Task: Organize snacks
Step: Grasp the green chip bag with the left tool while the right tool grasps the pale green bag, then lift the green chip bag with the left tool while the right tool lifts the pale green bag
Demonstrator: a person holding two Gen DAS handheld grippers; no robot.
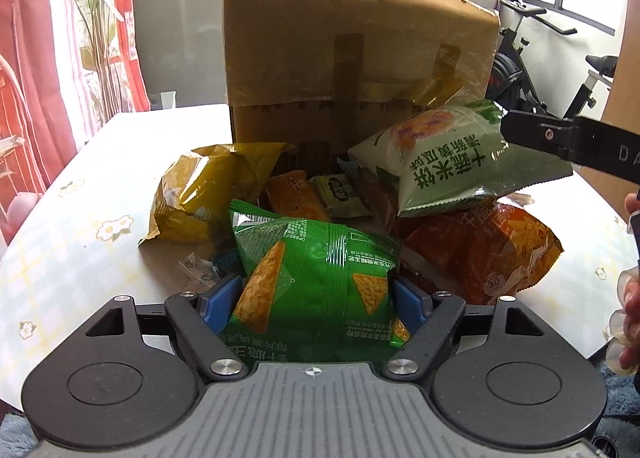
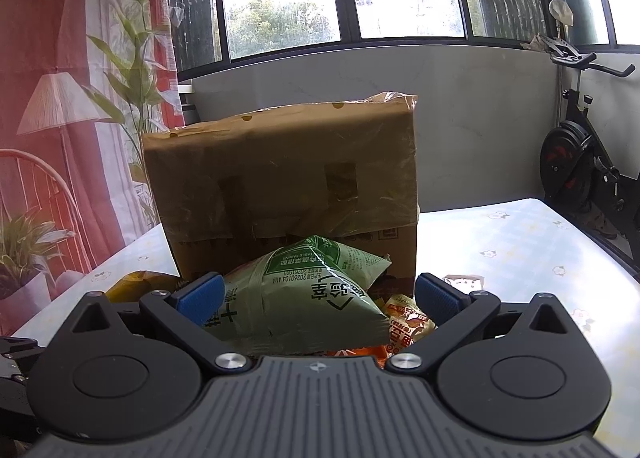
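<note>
My left gripper (image 1: 312,298) has its two blue pads (image 1: 219,301) on both sides of a green bag (image 1: 316,278) of corn chips, and the pads press against the foil, so I am grasping this bag. It lies at the near edge of the pile, in the middle of the table (image 1: 80,242).

My right gripper (image 2: 318,300) stands wide over a pale green bag (image 2: 304,298). The left pad (image 2: 200,298) is against the bag, but the right pad (image 2: 434,298) is clearly apart from it, so these fingers are released and not holding. In the left wrist view this same pale green bag (image 1: 444,161) sits on top of an orange bag (image 1: 492,254), toward the right edge of the table, and one black finger of my right gripper (image 1: 560,137) is above its corner.

A yellow bag (image 1: 204,193) lies on the left side of the pile. Between it and the pale green bag there are small packets (image 1: 296,197), orange and light green. A small orange packet (image 2: 404,322) also shows under my right gripper.

Behind all the snacks stands a cardboard box (image 1: 352,57), upright, with tape on it, near the far edge of the table. The table has a cloth with small flowers (image 2: 520,250).
</note>
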